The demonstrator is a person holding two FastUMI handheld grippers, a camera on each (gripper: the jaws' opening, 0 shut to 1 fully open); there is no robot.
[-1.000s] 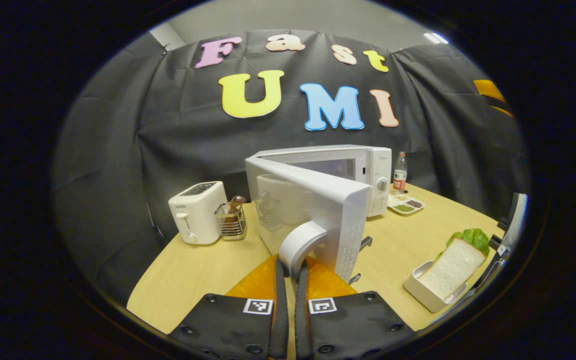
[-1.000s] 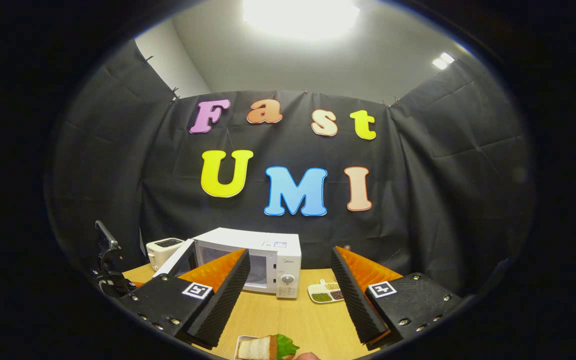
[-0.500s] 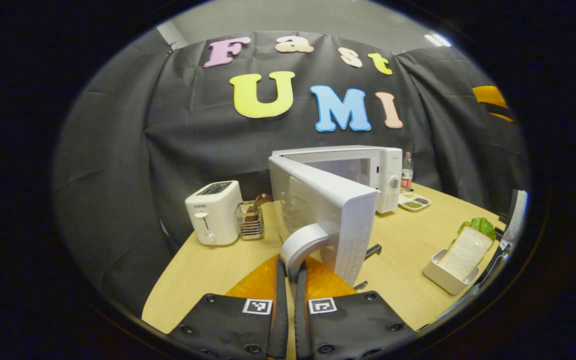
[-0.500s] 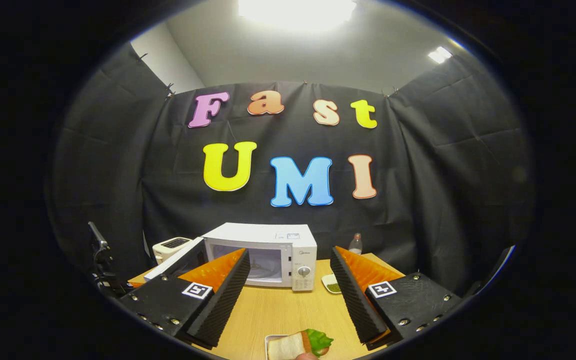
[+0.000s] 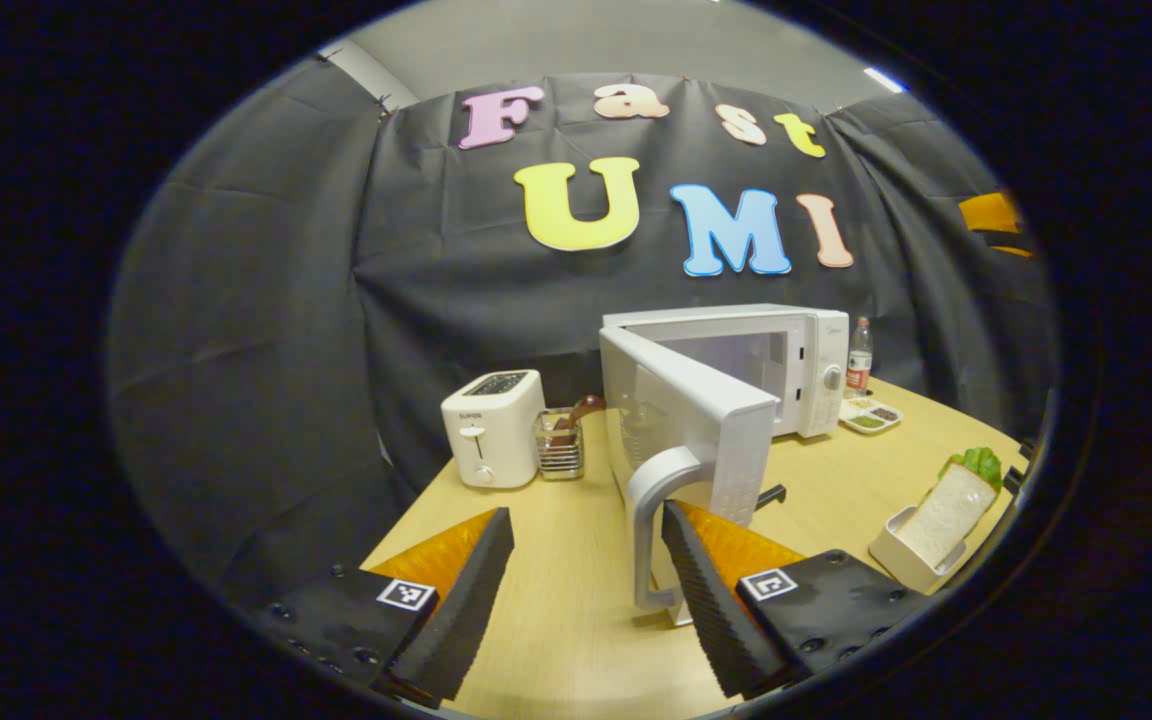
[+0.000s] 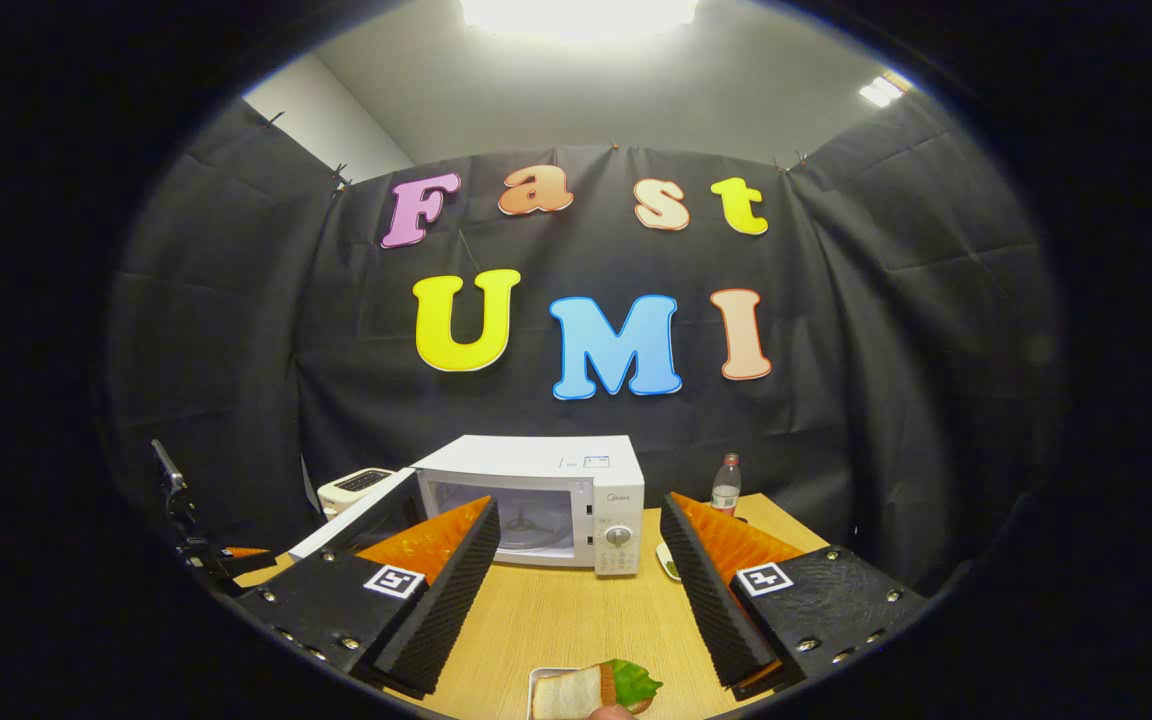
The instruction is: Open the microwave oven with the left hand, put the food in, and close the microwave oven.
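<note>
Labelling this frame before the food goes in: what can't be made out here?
- Microwave cavity: left gripper view, the open door hides most of it.
- Sandwich: right gripper view, cut off at the bottom edge.
- Divided dish: right gripper view, behind the right gripper.
- Bottle label: too small.

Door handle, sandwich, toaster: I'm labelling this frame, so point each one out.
Door handle (image 5: 642, 530), left gripper view, on its upright bar.
Sandwich (image 5: 944, 505), left gripper view, on the bread slice's face.
Toaster (image 5: 492, 435), left gripper view, on its front face.
</note>
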